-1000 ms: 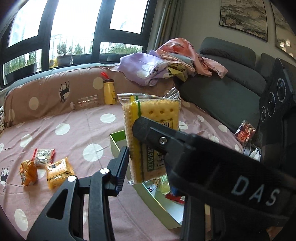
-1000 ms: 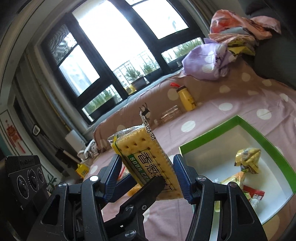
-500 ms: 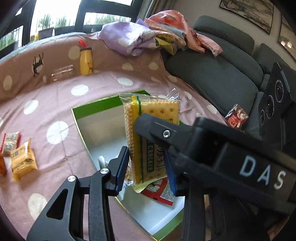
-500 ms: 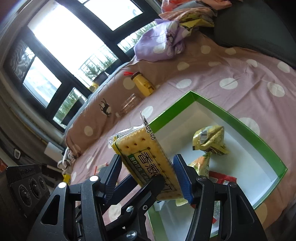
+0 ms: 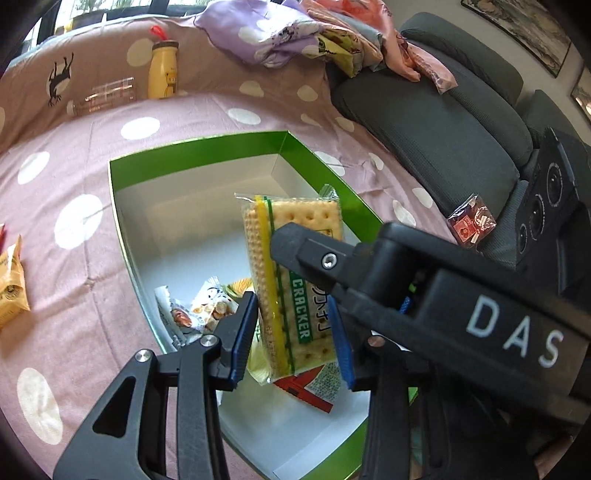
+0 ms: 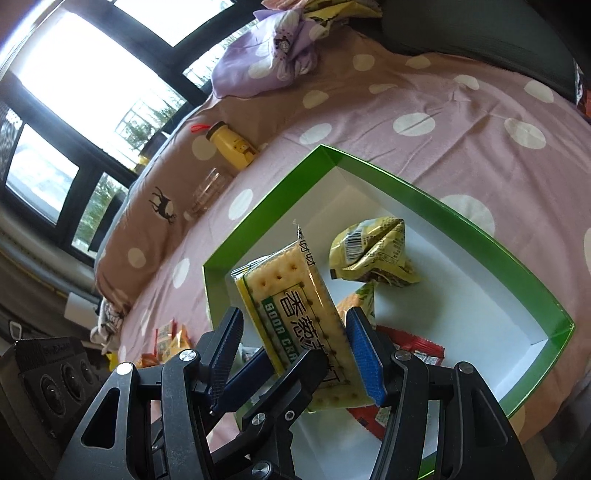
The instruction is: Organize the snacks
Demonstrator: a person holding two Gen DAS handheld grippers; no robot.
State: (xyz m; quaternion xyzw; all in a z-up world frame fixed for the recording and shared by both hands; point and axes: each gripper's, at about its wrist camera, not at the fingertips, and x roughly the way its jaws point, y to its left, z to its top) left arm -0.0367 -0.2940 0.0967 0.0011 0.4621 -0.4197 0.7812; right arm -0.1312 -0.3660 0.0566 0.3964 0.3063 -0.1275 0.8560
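Right wrist: box (image 6: 417, 192) holds yellow-green packet (image 6: 373, 254).

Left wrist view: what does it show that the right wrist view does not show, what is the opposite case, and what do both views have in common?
Only the left wrist view shows the framed picture on the wall and a white cartoon-print packet in the box. Only the right wrist view shows the big bright window and the barcode on the crumpled yellow-green bag. Both show the cracker packet above the green box, the yellow bottle and the polka-dot blanket.
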